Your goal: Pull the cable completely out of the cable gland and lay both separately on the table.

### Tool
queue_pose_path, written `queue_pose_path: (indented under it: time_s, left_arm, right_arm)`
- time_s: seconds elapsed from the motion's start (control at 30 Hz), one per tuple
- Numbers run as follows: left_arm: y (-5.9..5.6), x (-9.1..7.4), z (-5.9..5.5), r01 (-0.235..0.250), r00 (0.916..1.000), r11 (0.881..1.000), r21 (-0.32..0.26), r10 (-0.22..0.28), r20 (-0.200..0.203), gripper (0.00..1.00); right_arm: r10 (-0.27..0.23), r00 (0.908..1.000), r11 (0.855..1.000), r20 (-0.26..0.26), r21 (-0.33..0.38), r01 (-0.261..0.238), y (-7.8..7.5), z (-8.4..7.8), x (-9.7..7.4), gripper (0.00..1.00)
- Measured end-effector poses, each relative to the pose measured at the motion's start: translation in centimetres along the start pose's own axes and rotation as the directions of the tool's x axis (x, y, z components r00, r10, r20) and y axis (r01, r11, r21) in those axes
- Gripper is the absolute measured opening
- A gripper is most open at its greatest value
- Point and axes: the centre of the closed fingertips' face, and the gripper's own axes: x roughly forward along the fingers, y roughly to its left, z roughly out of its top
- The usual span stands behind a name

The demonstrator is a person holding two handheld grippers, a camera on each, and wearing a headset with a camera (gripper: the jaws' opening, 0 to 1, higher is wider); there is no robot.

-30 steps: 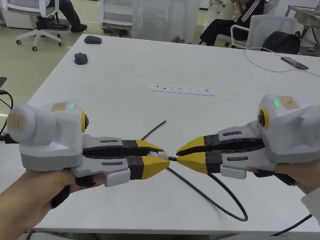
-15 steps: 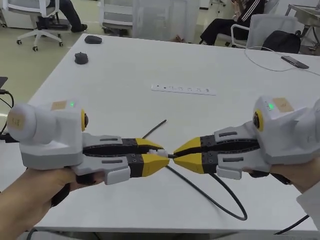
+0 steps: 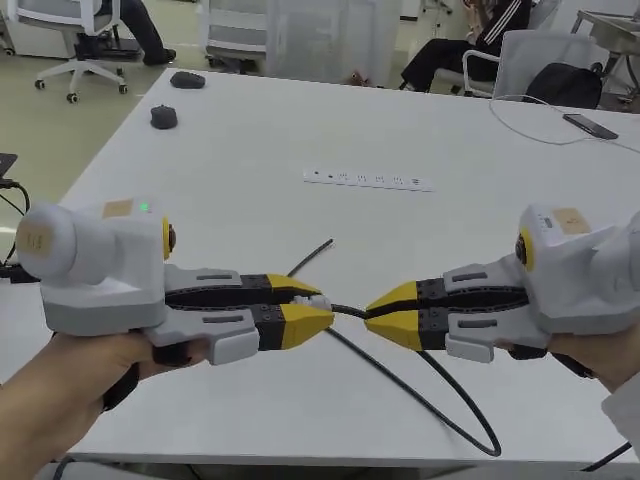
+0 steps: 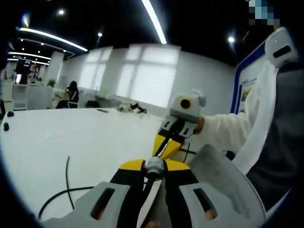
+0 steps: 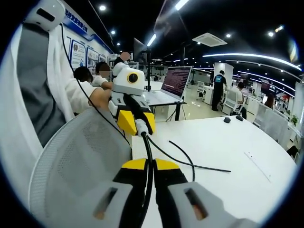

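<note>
Right tongs (image 3: pixel 372 311) drew away (more cable (image 3: pixel 346 310) bared).

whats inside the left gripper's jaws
A white cable gland, clamped by the left gripper, its black cable running to the right gripper. The jaws hide most of its body.

1. The left gripper (image 3: pixel 324 307) has a pale grey-white housing with a rounded drum (image 3: pixel 45 245) at its far-left end. A tan label (image 3: pixel 118 211) sits on top, with a small green light (image 3: pixel 146 209) beside it.
2. Its jaws are black linkages cased in grey shells, ending in yellow wedge tips.
3. The right gripper (image 3: pixel 370 311) is built alike: grey-white housing, tan top sticker (image 3: pixel 571 221), black-and-grey jaws, yellow tips.
4. In both gripper views each grey jaw shell bears an oblong slot.
5. A white sleeve (image 3: pixel 626 412) shows at the near right, and the left gripper view shows a grey top (image 4: pixel 285 142).
6. The headset (image 4: pixel 281 46) is white with a dark slot.
</note>
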Motion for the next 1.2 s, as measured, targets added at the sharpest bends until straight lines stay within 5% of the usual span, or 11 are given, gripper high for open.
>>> queue_pose_path:
  time_s: [0.33, 0.5, 0.7, 0.93, 1.2]
  left_arm:
    - [0.6, -0.2, -0.3, -0.023, 0.9997, 0.999, -0.024, 0.022, -0.009, 0.16]
    - [0.6, -0.1, -0.5, -0.024, 0.9995, 0.999, -0.026, 0.023, -0.019, 0.16]
    - [0.7, -0.2, -0.3, -0.027, 0.9996, 0.999, -0.039, 0.027, -0.001, 0.16]
    - [1.0, -0.4, -0.1, -0.042, 0.9991, 0.998, -0.046, 0.042, 0.011, 0.16]
    - [1.3, -0.5, 0.1, -0.055, 0.9982, 0.997, -0.062, 0.057, 0.021, 0.16]
  right_arm:
    - [-0.087, 0.991, 0.994, -0.102, 0.059, 0.093, -2.1, -4.3, -1.5, 0.03]
    - [-0.125, 0.9799, 0.987, -0.155, 0.078, 0.139, -2.8, -6.2, -1.9, 0.03]
    - [-0.172, 0.9543, 0.978, -0.244, 0.07, 0.195, -3.8, -9.0, -2.6, 0.03]
    - [-0.221, 0.9397, 0.964, -0.261, 0.086, 0.25, -4.9, -9.8, -3.5, 0.03]
    - [-0.238, 0.9381, 0.962, -0.251, 0.07, 0.263, -5.0, -9.6, -3.3, 0.03]
